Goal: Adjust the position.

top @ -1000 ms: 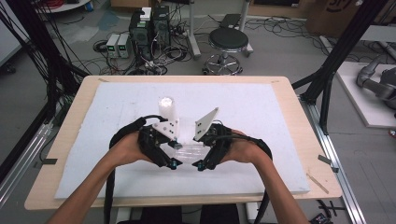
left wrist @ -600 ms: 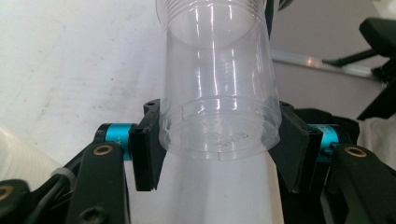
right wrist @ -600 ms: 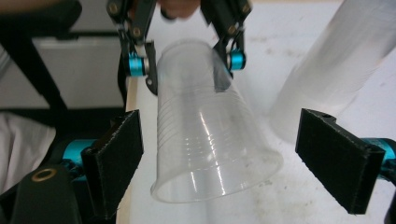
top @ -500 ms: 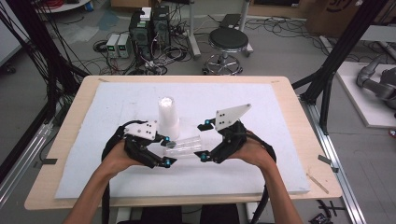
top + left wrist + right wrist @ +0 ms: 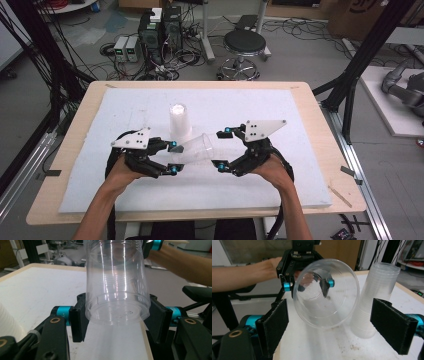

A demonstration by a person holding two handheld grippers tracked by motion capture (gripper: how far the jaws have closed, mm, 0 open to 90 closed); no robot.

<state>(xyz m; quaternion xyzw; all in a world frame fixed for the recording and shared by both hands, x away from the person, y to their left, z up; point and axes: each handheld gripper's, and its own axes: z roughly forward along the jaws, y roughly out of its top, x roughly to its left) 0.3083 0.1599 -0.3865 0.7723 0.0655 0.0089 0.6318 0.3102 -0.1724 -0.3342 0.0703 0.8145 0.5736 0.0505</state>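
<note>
A clear plastic cup (image 5: 196, 149) lies on its side just above the white mat, its base clamped between the pads of my left gripper (image 5: 173, 157). In the left gripper view, the cup (image 5: 116, 285) rises from between the black pads (image 5: 77, 322), and the left gripper (image 5: 117, 317) is shut on it. My right gripper (image 5: 223, 149) stands open facing the cup's mouth, a little short of the rim. From the right gripper view, the cup's mouth (image 5: 325, 293) faces me beyond the wide-apart right gripper (image 5: 334, 325). A stack of clear cups (image 5: 179, 120) stands upright behind.
The stack of cups (image 5: 377, 297) stands close by the right gripper's right pad. The white foam mat (image 5: 300, 165) covers most of the wooden table (image 5: 340, 150). A stool (image 5: 244, 45), computers and cables lie on the floor beyond the far edge.
The two hands have drawn apart: the left gripper went left and down with the cup, the right gripper went right and now stands off the cup's rim.
</note>
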